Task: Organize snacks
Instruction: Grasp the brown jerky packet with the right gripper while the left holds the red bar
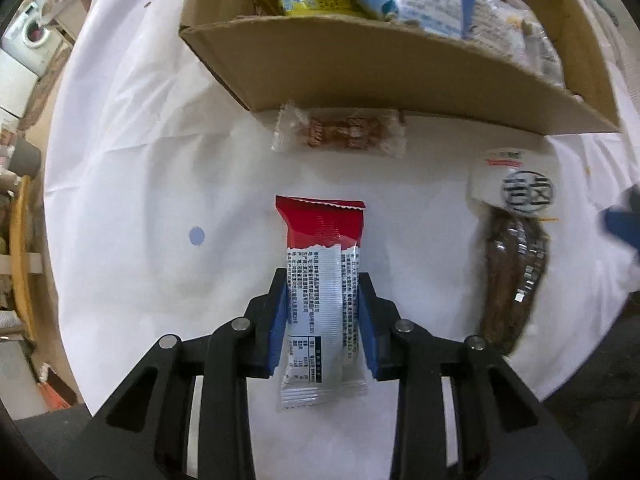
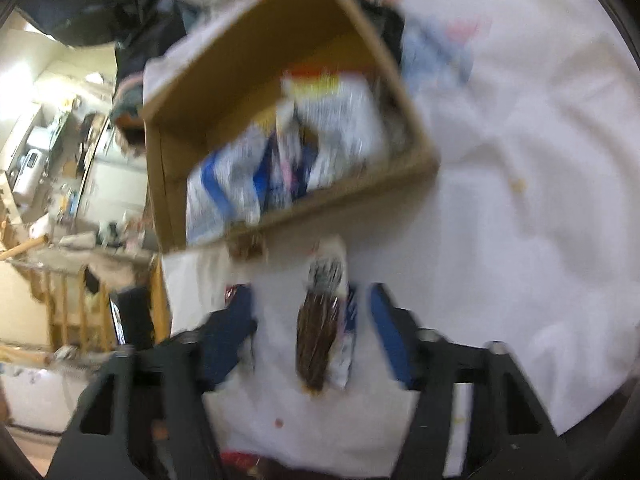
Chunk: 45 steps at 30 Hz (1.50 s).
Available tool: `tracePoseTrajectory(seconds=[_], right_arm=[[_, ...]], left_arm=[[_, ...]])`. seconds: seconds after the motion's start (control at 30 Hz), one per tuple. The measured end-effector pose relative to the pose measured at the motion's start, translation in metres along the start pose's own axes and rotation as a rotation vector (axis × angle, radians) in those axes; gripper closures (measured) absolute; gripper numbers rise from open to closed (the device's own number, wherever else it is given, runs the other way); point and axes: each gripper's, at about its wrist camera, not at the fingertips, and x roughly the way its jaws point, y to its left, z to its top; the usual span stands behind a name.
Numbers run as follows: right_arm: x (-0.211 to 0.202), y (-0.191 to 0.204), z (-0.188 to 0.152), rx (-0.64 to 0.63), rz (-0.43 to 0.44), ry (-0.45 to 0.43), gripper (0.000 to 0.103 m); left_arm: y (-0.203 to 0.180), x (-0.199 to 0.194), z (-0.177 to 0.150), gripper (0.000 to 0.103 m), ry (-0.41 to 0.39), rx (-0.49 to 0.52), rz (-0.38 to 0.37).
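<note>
My left gripper (image 1: 322,280) is shut on a red and white snack bar (image 1: 322,280), its blue pads pressing both sides of the wrapper above the white tablecloth. Ahead stands the cardboard box (image 1: 400,80) holding several snack packs. A clear-wrapped brown snack (image 1: 340,132) lies against the box front. A brown snack in a clear pack with a white label (image 1: 514,264) lies to the right. In the blurred right wrist view my right gripper (image 2: 310,308) is open, its fingers either side of that brown snack (image 2: 318,332), with the box (image 2: 340,196) beyond.
The white tablecloth (image 1: 160,160) covers the table; its left edge drops to a cluttered room with a washing machine (image 1: 28,40). A small blue dot (image 1: 196,236) marks the cloth. A red wrapper edge (image 2: 236,458) shows at the bottom of the right wrist view.
</note>
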Motion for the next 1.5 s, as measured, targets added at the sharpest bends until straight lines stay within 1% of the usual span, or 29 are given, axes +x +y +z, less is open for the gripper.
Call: tracePoseTrajectory(seconds=[0.07,0.17,0.23,0.27,0.3,0.33,0.37,0.43,0.5,0.53,0.63,0.7,0.73,0.77,0.8,0.87,0.93,0.97,1.03,1.17,1.4,1.47,1.5], right_arm=[[0.017,-0.002,-0.002,0.013,-0.008,0.059,0.063],[0.034,0.000,-0.004,0.002,-0.059,0.095,0.064],[0.043,0.001,-0.005,-0.003,-0.074,0.116,0.065],[0.046,0.001,-0.006,-0.007,-0.078,0.125,0.066],[0.050,0.003,-0.007,-0.014,-0.075,0.136,0.070],[0.051,0.005,-0.008,-0.018,-0.065,0.139,0.071],[0.051,0.007,-0.008,-0.023,-0.048,0.136,0.072],[0.048,0.014,-0.007,-0.040,-0.015,0.122,0.073],[0.050,0.020,-0.009,-0.064,0.017,0.131,0.073],[0.056,0.025,-0.009,-0.082,0.018,0.148,0.073],[0.083,0.033,-0.011,-0.110,-0.031,0.196,0.073],[0.095,0.034,-0.012,-0.096,-0.022,0.224,0.073],[0.100,0.037,-0.013,-0.104,-0.031,0.223,0.073],[0.101,0.042,-0.014,-0.127,-0.042,0.207,0.083],[0.102,0.045,-0.013,-0.140,-0.038,0.201,0.087],[0.097,0.049,-0.013,-0.167,-0.028,0.173,0.093],[0.087,0.053,-0.014,-0.195,-0.012,0.139,0.095],[0.082,0.054,-0.015,-0.198,-0.002,0.130,0.096],[0.070,0.054,-0.019,-0.198,0.029,0.113,0.102],[0.049,0.059,-0.029,-0.230,0.050,0.079,0.103],[0.017,0.051,-0.040,-0.229,0.074,0.016,0.103],[0.013,0.050,-0.041,-0.229,0.062,0.003,0.103],[0.013,0.050,-0.043,-0.244,0.040,0.002,0.103]], left_arm=[[0.003,-0.017,-0.004,0.075,-0.017,-0.012,-0.042],[0.019,-0.052,-0.014,0.075,-0.064,-0.021,-0.096],[0.028,-0.073,-0.021,0.075,-0.100,-0.030,-0.121],[0.030,-0.078,-0.017,0.075,-0.116,-0.036,-0.126],[0.035,-0.084,-0.015,0.075,-0.133,-0.041,-0.129],[0.043,-0.088,-0.010,0.075,-0.146,-0.052,-0.131],[0.042,-0.091,0.003,0.075,-0.154,-0.063,-0.134],[0.041,-0.094,0.008,0.075,-0.161,-0.090,-0.148],[0.052,-0.090,0.011,0.075,-0.163,-0.120,-0.164],[0.055,-0.090,0.011,0.075,-0.165,-0.132,-0.168],[0.056,-0.082,0.014,0.075,-0.162,-0.154,-0.189],[0.045,-0.071,0.019,0.075,-0.169,-0.151,-0.188],[0.045,-0.071,0.019,0.075,-0.173,-0.152,-0.188],[0.045,-0.071,0.019,0.075,-0.175,-0.155,-0.191],[0.045,-0.070,0.019,0.075,-0.176,-0.155,-0.191],[0.046,-0.068,0.018,0.075,-0.173,-0.159,-0.186],[0.048,-0.067,0.019,0.075,-0.171,-0.169,-0.183],[0.050,-0.067,0.020,0.075,-0.174,-0.179,-0.180],[0.051,-0.068,0.020,0.075,-0.181,-0.190,-0.181],[0.049,-0.069,0.021,0.075,-0.206,-0.185,-0.153],[0.050,-0.063,0.021,0.075,-0.201,-0.198,-0.130],[0.050,-0.062,0.021,0.075,-0.204,-0.199,-0.123],[0.049,-0.062,0.021,0.075,-0.205,-0.198,-0.120]])
